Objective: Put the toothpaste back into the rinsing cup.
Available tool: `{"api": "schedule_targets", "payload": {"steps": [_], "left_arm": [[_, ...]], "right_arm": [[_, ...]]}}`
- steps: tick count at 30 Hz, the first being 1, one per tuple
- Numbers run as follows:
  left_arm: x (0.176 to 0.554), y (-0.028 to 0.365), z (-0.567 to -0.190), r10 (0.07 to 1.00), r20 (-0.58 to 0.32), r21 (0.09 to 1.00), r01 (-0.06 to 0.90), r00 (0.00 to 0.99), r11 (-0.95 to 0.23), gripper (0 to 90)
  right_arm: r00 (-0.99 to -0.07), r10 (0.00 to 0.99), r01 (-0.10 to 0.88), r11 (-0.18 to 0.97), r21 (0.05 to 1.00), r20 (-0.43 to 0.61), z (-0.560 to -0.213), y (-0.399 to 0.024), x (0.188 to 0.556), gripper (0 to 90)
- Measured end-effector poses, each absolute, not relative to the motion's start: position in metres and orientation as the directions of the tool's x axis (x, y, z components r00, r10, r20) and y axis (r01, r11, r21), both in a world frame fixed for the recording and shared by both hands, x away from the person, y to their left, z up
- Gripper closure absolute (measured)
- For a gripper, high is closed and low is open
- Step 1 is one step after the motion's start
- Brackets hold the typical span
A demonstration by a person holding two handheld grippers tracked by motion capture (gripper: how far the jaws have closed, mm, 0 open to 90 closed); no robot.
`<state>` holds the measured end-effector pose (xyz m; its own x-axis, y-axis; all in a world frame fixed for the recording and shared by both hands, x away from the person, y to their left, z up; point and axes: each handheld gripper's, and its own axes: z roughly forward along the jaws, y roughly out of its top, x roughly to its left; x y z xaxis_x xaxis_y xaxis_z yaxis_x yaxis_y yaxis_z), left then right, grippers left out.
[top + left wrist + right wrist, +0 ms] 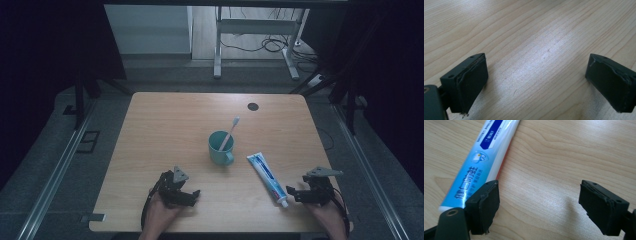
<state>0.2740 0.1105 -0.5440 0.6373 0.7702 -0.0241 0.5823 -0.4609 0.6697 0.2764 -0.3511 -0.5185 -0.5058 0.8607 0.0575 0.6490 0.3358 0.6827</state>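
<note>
Bare wood around toothpaste tube (267, 178), just beside right claw (291, 194)

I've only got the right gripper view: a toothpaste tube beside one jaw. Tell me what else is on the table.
Observer: A teal mug stands left of the toothpaste tube, toward the middle of the table.
Operator: Say what's in it.
Observer: A toothbrush, leaning toward the far right, head up.
Operator: Report the other gripper.
Observer: The left gripper is open over bare wood near the front edge, nothing between its jaws.
Operator: Give me the tube's lie.
Observer: Flat, cap toward the right gripper, which is open with the tube outside its jaws.
</note>
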Motion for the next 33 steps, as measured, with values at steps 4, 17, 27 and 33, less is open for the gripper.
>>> {"api": "schedule_targets", "payload": {"steps": [4, 17, 27, 33], "left_arm": [[0.274, 0.111, -0.544, 0.770, -0.024, 0.670, 0.583, 0.637, -0.461, 4.3], [0.274, 0.111, -0.544, 0.770, -0.024, 0.670, 0.582, 0.637, -0.461, 4.3], [0.274, 0.111, -0.544, 0.770, -0.024, 0.670, 0.582, 0.637, -0.461, 4.3], [0.274, 0.111, -0.544, 0.770, -0.024, 0.670, 0.582, 0.637, -0.461, 4.3]], "right_arm": [[-0.522, 0.851, 0.649, 0.351, 0.675, 0.059, -0.514, -0.351, 0.276, 16.9], [-0.554, 0.827, 0.637, 0.351, 0.686, 0.091, -0.494, -0.341, 0.271, 18.6], [-0.623, 0.762, 0.646, 0.375, 0.665, 0.175, -0.482, -0.321, 0.274, 48.4], [-0.684, 0.713, 0.608, 0.439, 0.662, 0.155, -0.480, -0.304, 0.273, 75.5]]}}
